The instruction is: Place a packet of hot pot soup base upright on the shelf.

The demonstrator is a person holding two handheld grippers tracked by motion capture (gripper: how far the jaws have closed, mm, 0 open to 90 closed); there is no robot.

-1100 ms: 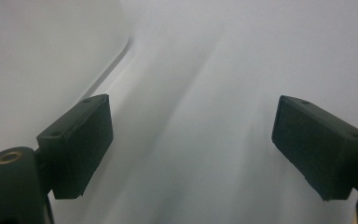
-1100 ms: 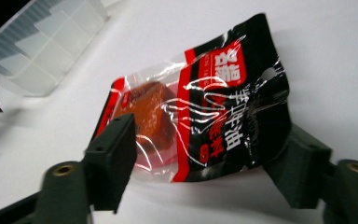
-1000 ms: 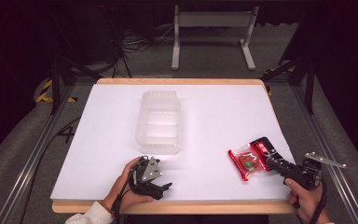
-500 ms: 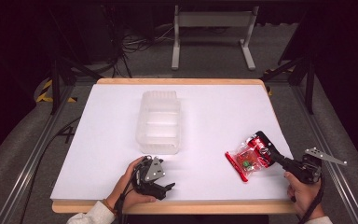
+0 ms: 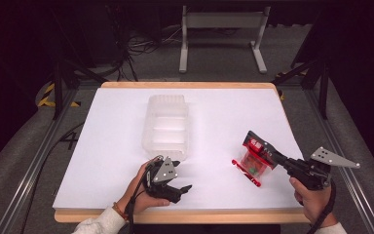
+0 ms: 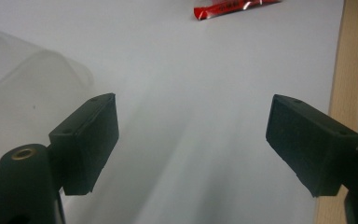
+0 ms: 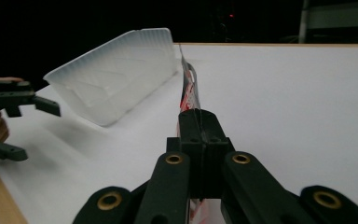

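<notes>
from my station the white table (image 5: 224, 122) is brightly, evenly lit from above, its surroundings dark; soft shadows; my left gripper view is blurred, its near jaws unfocused.

We saw that the packet (image 5: 252, 161) was of glossy red and clear plastic film. The container (image 5: 167, 127) looked like thin, cloudy, ribbed plastic. The table (image 5: 233, 117) had a smooth matt white top and a pale wooden edge. The gripper jaws were matt black plastic.

Overhead looks forward; gripper cameras skim table (image 5: 224, 122)
</notes>
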